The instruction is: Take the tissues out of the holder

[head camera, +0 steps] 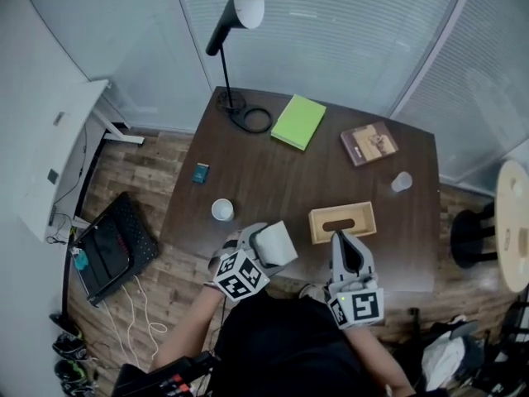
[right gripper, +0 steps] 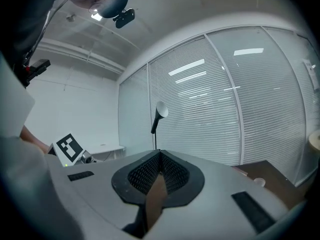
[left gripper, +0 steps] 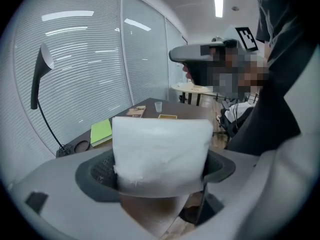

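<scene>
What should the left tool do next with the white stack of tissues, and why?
Probably lower the white stack of tissues onto the dark wooden table and let go: the left tool grips it clear of the light wooden holder.

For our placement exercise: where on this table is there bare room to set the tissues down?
Free: the table middle, bordered by notebook, white cup and holder; also between book and holder. Crowded: near edge by the holder, far left corner by the lamp.
</scene>
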A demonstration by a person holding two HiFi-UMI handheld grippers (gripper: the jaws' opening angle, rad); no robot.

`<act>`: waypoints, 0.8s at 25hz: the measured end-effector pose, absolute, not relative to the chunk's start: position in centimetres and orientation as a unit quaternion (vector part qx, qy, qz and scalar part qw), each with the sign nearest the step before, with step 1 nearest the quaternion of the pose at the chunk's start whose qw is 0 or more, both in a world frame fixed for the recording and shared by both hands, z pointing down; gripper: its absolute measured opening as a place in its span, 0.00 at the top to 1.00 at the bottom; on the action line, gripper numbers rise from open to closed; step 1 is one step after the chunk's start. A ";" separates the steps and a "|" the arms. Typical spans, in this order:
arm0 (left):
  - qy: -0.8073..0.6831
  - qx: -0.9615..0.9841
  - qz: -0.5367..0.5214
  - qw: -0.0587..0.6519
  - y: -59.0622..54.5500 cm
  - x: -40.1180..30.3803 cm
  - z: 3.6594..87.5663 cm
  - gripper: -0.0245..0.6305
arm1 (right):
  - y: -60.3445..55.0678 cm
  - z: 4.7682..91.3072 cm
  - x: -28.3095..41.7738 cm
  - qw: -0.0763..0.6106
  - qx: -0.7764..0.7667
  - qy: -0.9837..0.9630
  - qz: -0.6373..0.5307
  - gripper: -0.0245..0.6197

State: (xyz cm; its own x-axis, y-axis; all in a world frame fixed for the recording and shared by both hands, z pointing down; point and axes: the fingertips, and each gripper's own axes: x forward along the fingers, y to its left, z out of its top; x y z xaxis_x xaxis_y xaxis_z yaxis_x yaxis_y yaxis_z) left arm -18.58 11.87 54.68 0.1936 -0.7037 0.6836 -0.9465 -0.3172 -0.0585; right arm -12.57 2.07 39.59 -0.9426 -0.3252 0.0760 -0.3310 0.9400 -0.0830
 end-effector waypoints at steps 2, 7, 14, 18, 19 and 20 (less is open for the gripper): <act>-0.564 0.750 0.281 0.201 11.6 -17.3 53.2 0.25 | 1.9 39.7 -11.8 0.034 0.165 -0.985 0.045 0.95; -0.598 0.746 0.228 0.183 10.0 -14.8 49.1 0.25 | 1.5 40.2 -9.7 0.040 0.161 -0.984 0.064 0.95; -0.665 0.713 0.153 0.161 9.1 -13.6 45.2 0.25 | 1.0 39.5 -7.5 0.030 0.143 -0.987 0.062 0.95; -0.699 0.685 0.144 0.147 9.6 -13.2 44.0 0.25 | 1.2 39.5 -6.9 0.023 0.130 -0.989 0.063 0.95; -0.704 0.681 0.143 0.143 9.6 -13.0 43.8 0.25 | 1.4 39.5 -6.9 0.023 0.125 -0.990 0.064 0.95; -0.709 0.677 0.140 0.141 9.7 -12.8 43.6 0.25 | 1.6 39.4 -6.8 0.023 0.120 -0.990 0.065 0.95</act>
